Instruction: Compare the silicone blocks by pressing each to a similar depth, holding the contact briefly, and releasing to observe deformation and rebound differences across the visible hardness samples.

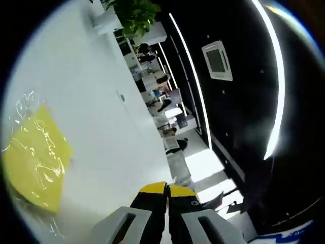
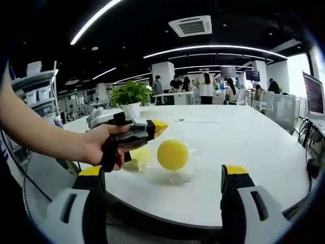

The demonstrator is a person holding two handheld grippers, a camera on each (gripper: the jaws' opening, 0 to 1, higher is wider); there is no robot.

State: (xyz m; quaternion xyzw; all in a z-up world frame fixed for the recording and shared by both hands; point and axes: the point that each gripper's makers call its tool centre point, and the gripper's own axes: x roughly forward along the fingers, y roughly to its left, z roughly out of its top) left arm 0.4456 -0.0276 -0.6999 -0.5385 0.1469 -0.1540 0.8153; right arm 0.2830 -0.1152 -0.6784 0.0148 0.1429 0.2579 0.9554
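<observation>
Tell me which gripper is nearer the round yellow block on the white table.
Left. In the right gripper view, the left gripper, held in a hand, hovers just beside the yellow block. The right gripper sits back at the table edge, jaws wide apart, short of the block.

We saw bare white counter [image 2: 244, 137] right of the yellow round silicone block in clear wrap [image 2: 172, 154]; the left claw [image 2: 161, 127] blocked its left side.

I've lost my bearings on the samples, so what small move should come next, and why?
Probably bring the left gripper down onto the yellow block. Its fingers are shut and it hangs above the white table, with nothing pressed yet. The right gripper is open and well back from the block.
</observation>
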